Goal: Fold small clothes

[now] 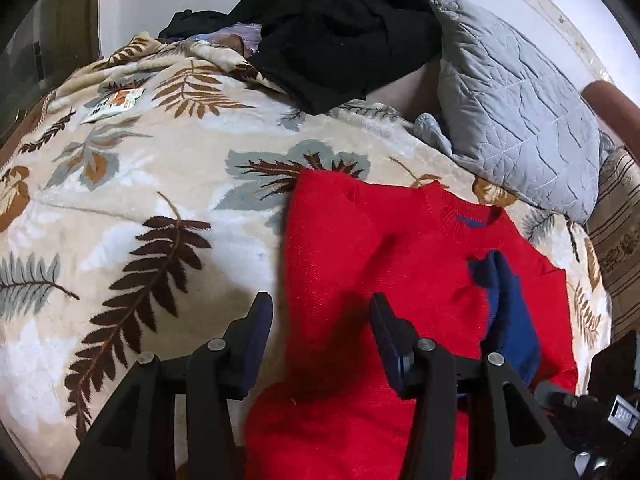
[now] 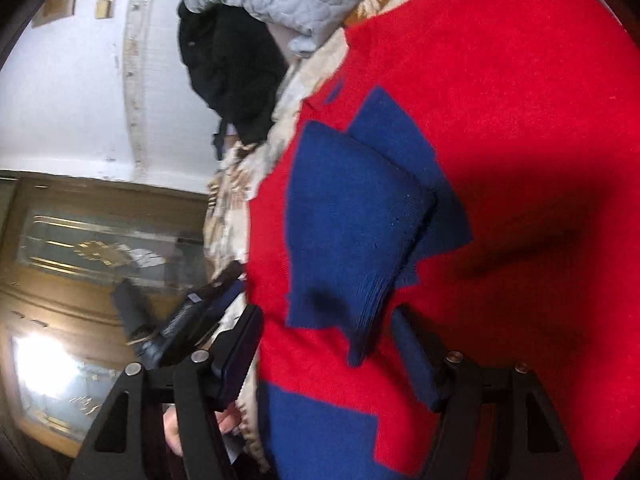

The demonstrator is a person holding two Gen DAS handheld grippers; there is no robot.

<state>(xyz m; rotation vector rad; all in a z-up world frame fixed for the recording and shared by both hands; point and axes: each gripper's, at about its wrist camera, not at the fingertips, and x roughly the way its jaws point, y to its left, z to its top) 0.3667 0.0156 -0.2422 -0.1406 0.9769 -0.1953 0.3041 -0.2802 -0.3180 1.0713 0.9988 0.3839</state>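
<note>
Leaf-patterned beige blanket (image 1: 120,208) covers the bed, and a red sweater (image 1: 360,264) lies on it toward the right side in the left wrist view. Its long axis runs from the bottom edge of that view up toward the grey quilted pillow (image 1: 516,120), with the neckline (image 1: 460,216) at the pillow end. A blue cuff (image 1: 504,304) of a folded-in sleeve rests across the chest. The sweater's left edge is a straight line on bare blanket, with wide open blanket to its left; the pillow sits just beyond the collar. A black garment (image 1: 344,28) is heaped well apart at the head of the bed.

The left gripper (image 1: 320,320) stands with jaws apart over the sweater's left edge, nothing pinched. The right gripper (image 2: 324,332) is also spread, the blue sleeve (image 2: 352,216) hanging loose between its fingers, untouched by the pads.
</note>
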